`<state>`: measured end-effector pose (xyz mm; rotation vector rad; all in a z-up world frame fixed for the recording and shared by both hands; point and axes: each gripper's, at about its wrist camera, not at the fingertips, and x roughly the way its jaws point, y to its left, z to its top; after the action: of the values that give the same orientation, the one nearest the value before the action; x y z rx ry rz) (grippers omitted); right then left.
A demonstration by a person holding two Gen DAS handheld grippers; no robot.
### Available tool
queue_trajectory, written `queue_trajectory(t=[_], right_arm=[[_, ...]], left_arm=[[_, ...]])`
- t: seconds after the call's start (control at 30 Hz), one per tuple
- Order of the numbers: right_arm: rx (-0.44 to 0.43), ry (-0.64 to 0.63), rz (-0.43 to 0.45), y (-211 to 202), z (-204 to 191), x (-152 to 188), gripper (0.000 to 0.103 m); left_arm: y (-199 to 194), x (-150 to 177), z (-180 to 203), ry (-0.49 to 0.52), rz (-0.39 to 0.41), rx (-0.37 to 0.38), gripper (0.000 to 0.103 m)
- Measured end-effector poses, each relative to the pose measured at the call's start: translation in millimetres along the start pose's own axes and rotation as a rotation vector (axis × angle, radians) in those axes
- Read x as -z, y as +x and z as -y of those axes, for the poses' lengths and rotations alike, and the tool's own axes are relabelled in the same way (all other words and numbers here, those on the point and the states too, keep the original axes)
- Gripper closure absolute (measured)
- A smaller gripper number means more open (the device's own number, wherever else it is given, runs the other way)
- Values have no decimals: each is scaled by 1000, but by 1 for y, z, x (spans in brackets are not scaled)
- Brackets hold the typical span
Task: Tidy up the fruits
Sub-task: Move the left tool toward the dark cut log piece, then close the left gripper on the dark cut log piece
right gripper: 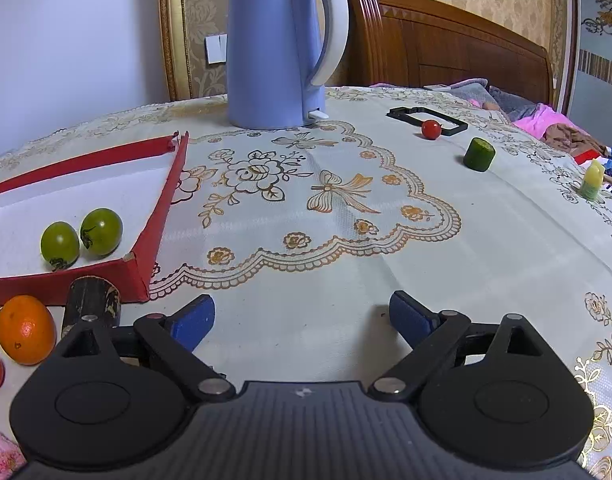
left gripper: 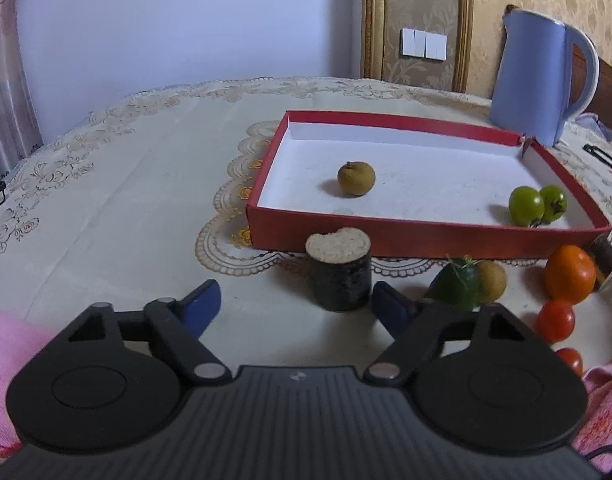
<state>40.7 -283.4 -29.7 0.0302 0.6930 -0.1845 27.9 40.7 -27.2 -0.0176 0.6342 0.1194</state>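
Observation:
A red tray (left gripper: 425,240) (right gripper: 162,216) with a white floor holds a brown longan (left gripper: 356,178) and two green tomatoes (left gripper: 537,205) (right gripper: 82,237). In front of it stand a dark sugarcane stub (left gripper: 339,270), a green fruit (left gripper: 455,288), a brown longan (left gripper: 491,281), an orange (left gripper: 569,274) (right gripper: 25,329) and red tomatoes (left gripper: 555,320). My left gripper (left gripper: 294,306) is open, its fingers wide either side of the sugarcane stub, just short of it. My right gripper (right gripper: 302,318) is open and empty over bare cloth.
A blue kettle (right gripper: 276,48) (left gripper: 541,72) stands behind the tray. Far right lie a black frame (right gripper: 425,118) with a red tomato (right gripper: 431,129), a cucumber piece (right gripper: 479,154) and a yellow-green piece (right gripper: 591,180). Another sugarcane stub (right gripper: 92,304) lies by the orange.

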Motion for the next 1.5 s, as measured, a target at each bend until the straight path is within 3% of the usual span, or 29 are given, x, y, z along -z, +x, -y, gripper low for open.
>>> queue_trajectory(t=[0.27, 0.63, 0.83, 0.9, 0.93, 1.07, 1.13, 1.27, 1.33, 1.5], right_arm=[[-1, 1, 0, 0, 0, 0, 8], [-3, 4, 0, 0, 0, 0, 8], [-3, 4, 0, 0, 0, -1, 8], [-3, 3, 0, 0, 0, -1, 8], [-3, 3, 0, 0, 0, -1, 8], [-3, 3, 0, 0, 0, -1, 8], [-4, 4, 0, 0, 0, -1, 8], [-2, 2, -1, 0, -1, -1, 7], [-2, 1, -1, 0, -1, -1, 7], [-2, 1, -2, 0, -1, -1, 7]], left_arm=[[-3, 1, 7, 31, 21, 98, 74], [-13, -6, 4, 16, 27, 127, 74], [-32, -22, 0, 23, 105, 144, 75], [-32, -31, 2, 40, 120, 139, 87], [-29, -37, 4, 48, 122, 135, 87], [-4, -51, 8, 52, 93, 92, 87], [3, -50, 4, 34, 61, 121, 87], [-12, -39, -2, 21, 89, 152, 85], [-19, -32, -2, 30, 85, 173, 80], [-22, -19, 1, 37, 65, 173, 49]])
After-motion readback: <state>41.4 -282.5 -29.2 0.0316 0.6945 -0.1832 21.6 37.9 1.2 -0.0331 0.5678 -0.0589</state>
